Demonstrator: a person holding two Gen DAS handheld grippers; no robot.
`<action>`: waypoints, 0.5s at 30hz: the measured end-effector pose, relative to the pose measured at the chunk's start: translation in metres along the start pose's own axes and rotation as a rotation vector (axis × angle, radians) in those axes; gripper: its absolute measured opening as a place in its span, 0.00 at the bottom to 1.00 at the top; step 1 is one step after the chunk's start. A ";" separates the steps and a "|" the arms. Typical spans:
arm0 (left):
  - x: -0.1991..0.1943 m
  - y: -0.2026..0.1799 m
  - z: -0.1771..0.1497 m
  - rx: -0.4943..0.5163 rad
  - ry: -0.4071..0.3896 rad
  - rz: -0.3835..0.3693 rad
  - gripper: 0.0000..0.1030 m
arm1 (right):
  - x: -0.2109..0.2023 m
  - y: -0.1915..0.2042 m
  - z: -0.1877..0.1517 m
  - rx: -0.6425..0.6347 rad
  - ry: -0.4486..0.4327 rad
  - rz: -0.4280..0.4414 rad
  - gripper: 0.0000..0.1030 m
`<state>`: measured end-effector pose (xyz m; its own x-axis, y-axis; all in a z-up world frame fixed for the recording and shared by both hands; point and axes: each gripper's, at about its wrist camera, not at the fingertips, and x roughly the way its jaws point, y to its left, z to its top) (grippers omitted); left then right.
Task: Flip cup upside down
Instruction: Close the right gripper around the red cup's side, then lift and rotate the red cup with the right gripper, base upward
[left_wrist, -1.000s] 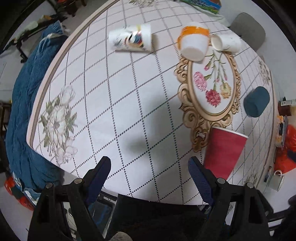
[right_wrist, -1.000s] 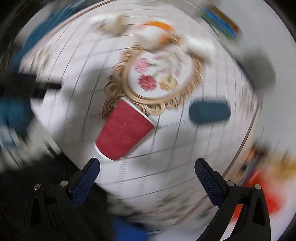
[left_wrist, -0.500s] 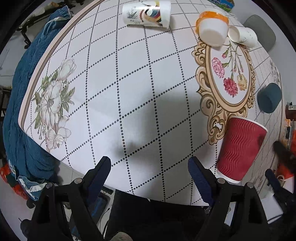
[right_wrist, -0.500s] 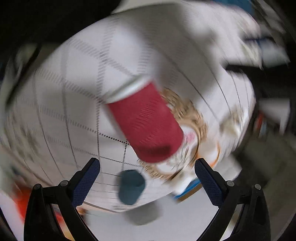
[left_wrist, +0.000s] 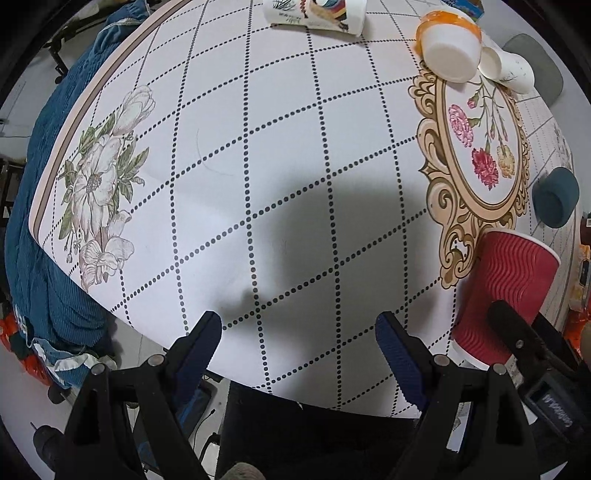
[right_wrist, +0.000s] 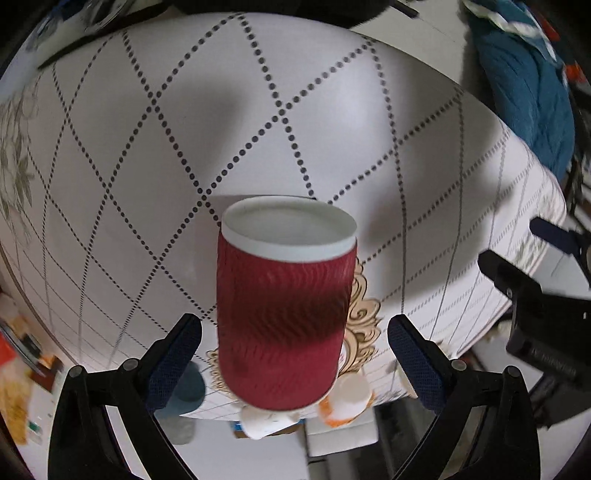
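Fingers (right_wrist: 177, 354) spread wide, flanking red cup (right_wrist: 282, 317), not touching.

Red cup (left_wrist: 506, 295) base hidden behind right tool (left_wrist: 517, 336); printed cup (left_wrist: 317, 14) cut by top edge.

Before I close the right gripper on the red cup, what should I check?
1. Right gripper open: ok, jaws wide.
2. Cup between its fingers: ok, roughly centred, gaps on both sides, no contact.
3. Left gripper out of the way: ok, open, empty, over bare table left of the cup.
4. Neighbours clear: ok, the teal cup is nearest and stands apart.
5. Cup pose: cannot tell whether it is lying or standing; the white-banded end points toward the near table edge.
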<state>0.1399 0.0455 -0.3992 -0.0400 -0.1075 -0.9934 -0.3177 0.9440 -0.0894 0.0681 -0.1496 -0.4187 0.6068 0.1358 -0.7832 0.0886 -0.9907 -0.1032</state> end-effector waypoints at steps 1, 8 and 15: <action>0.001 0.000 -0.001 -0.003 0.001 -0.001 0.83 | 0.002 0.001 0.000 -0.018 -0.001 -0.003 0.99; 0.007 0.002 -0.003 -0.005 0.010 0.002 0.83 | 0.021 0.007 0.000 -0.083 -0.004 -0.003 0.95; 0.006 -0.002 -0.002 0.006 0.010 0.011 0.82 | 0.040 0.004 0.003 -0.053 0.014 0.019 0.77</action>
<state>0.1383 0.0420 -0.4052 -0.0531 -0.1008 -0.9935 -0.3111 0.9470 -0.0794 0.0908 -0.1479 -0.4524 0.6198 0.1178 -0.7759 0.1187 -0.9914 -0.0557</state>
